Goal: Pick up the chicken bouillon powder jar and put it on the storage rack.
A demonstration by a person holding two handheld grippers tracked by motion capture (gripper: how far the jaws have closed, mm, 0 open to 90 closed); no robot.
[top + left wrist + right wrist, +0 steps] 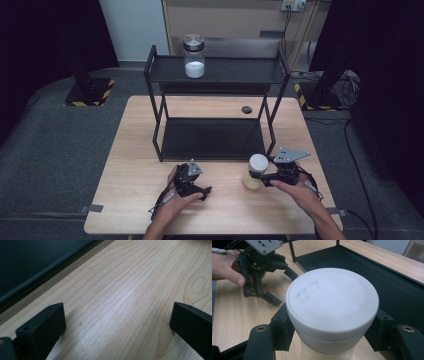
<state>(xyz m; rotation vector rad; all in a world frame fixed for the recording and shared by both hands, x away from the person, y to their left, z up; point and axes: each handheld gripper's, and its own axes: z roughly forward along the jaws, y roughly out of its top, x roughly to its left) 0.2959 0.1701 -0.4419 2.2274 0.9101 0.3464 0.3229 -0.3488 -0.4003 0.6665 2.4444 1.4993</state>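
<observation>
Your right hand-held gripper is pinching the white-lidded jar, its jaws pressed against the sides just under the lid. That jar stands upright on the worktop, near the front edge on your right, just in front of the rack's lower shelf. Its body below the lid is pale cream.

Your left hand-held gripper rests on the worktop near the front edge, left of the jar and apart from it. Its jaws are spread with nothing but bare wood between them, as the left gripper view shows. In the right gripper view you can see that same gripper beyond the jar, with your left hand on it.

Farther back stands the black two-tier rack. Behind its lower shelf, a small dark round disc lies on the worktop. On the top shelf, towards its left, stands a glass jar with a metal lid and white powder in its bottom.
</observation>
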